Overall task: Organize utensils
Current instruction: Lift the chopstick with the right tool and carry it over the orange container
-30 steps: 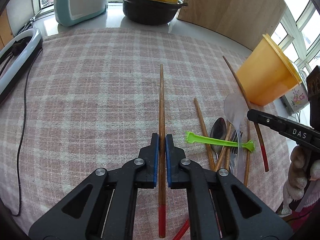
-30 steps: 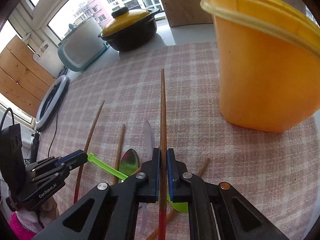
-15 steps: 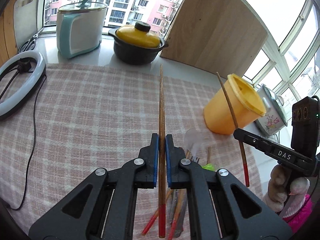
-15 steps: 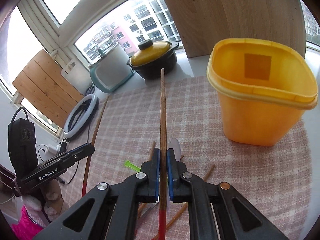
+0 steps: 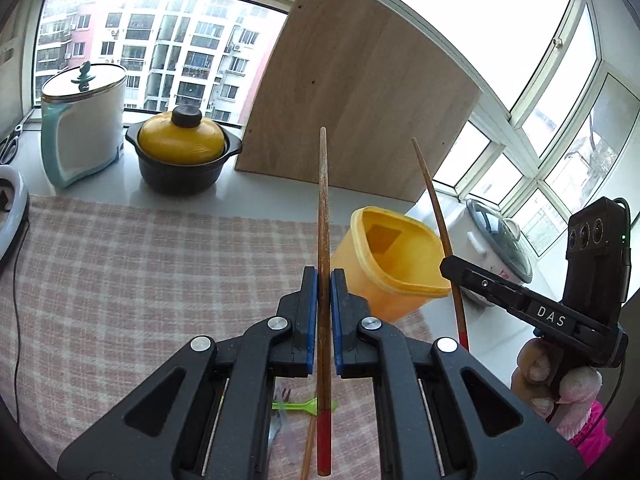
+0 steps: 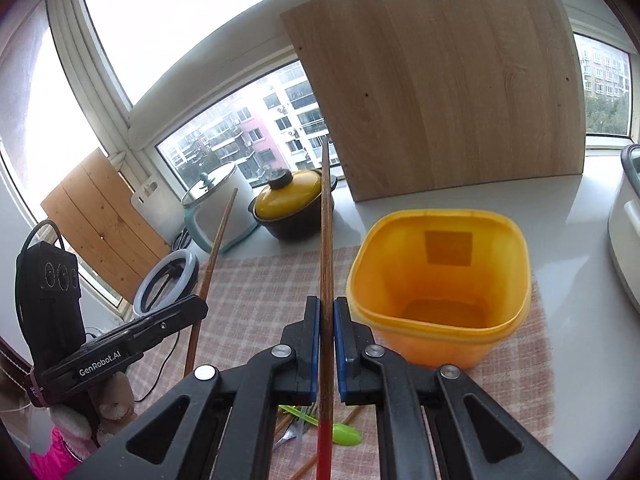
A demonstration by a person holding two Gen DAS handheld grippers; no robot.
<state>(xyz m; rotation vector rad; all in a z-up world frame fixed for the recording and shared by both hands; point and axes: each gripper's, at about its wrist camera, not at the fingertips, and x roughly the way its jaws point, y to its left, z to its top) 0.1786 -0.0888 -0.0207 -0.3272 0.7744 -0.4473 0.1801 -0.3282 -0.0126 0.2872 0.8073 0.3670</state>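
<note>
My left gripper [image 5: 324,276] is shut on a brown chopstick [image 5: 323,216] with a red end, held up above the checked cloth. My right gripper [image 6: 327,304] is shut on a second red-ended chopstick [image 6: 326,220]. Each gripper shows in the other's view: the right gripper [image 5: 450,266] with its chopstick [image 5: 434,200], the left gripper [image 6: 200,306] with its chopstick [image 6: 214,248]. An empty yellow tub [image 6: 440,292] stands upright ahead of the right gripper; in the left wrist view the tub [image 5: 394,264] sits between the two chopsticks. More utensils [image 6: 308,436] lie on the cloth below, partly hidden by the jaws.
A black pot with a yellow lid [image 5: 182,152], a white kettle [image 5: 82,120] and a leaning wooden board [image 5: 356,112] stand on the sill behind the cloth [image 5: 140,272]. A ring light [image 6: 168,280] lies at the left. A white cooker [image 5: 496,248] sits at the right.
Both grippers have risen from the cloth with their chopsticks and tilted upward. The utensil pile has dropped below them, and the tub's opening has come into view.
</note>
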